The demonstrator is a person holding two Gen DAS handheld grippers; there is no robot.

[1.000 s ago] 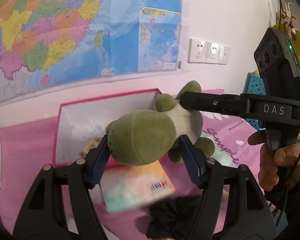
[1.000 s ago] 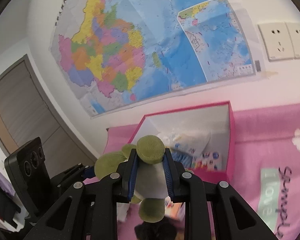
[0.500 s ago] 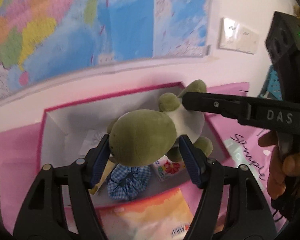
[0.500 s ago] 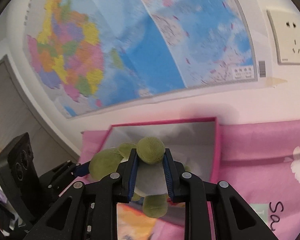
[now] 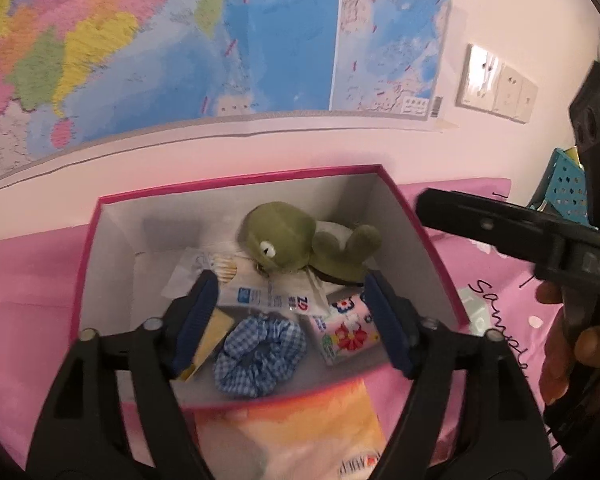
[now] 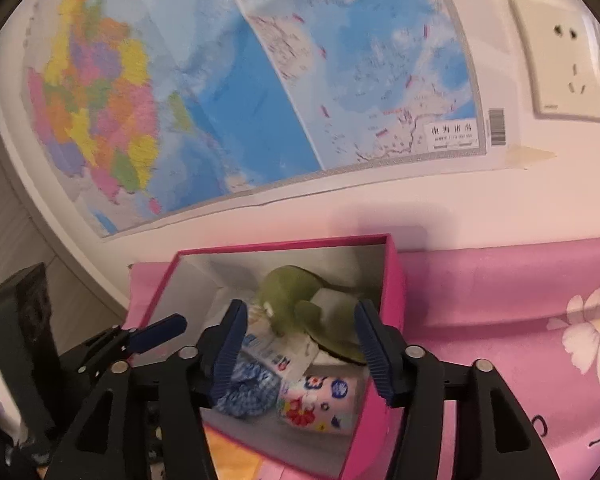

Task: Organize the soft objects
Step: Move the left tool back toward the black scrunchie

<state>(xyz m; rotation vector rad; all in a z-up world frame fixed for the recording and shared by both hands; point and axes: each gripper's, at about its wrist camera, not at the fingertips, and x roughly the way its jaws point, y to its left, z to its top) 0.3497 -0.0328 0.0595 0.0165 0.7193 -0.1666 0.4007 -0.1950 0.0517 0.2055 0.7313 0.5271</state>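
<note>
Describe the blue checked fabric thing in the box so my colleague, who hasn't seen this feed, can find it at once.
Under the wall map sits an open pink cardboard box with white inner walls on the pink cloth. In it, at the near edge, lies the blue-and-white gingham fabric scrunchie, a ruffled ring. It lies left of the floral tissue pack, nearer than the green plush turtle, and is the only checked item.

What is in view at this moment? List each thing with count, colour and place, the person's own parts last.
Box: one, pink outside, white inside, on the pink cloth.
Plush turtle: one, green, in the box at the back.
Scrunchie: one, blue gingham, box front.
Floral pack: one, pink, right of the scrunchie.
White packets: a few, under the turtle.
Orange pack: one, in front of the box.
Map: one, on the wall.
Sockets: white, on the wall.
Basket: one, teal, far right.
Left gripper: jaws opening, empty.
Right gripper: jaws opening, empty.
Hand: one.
</note>
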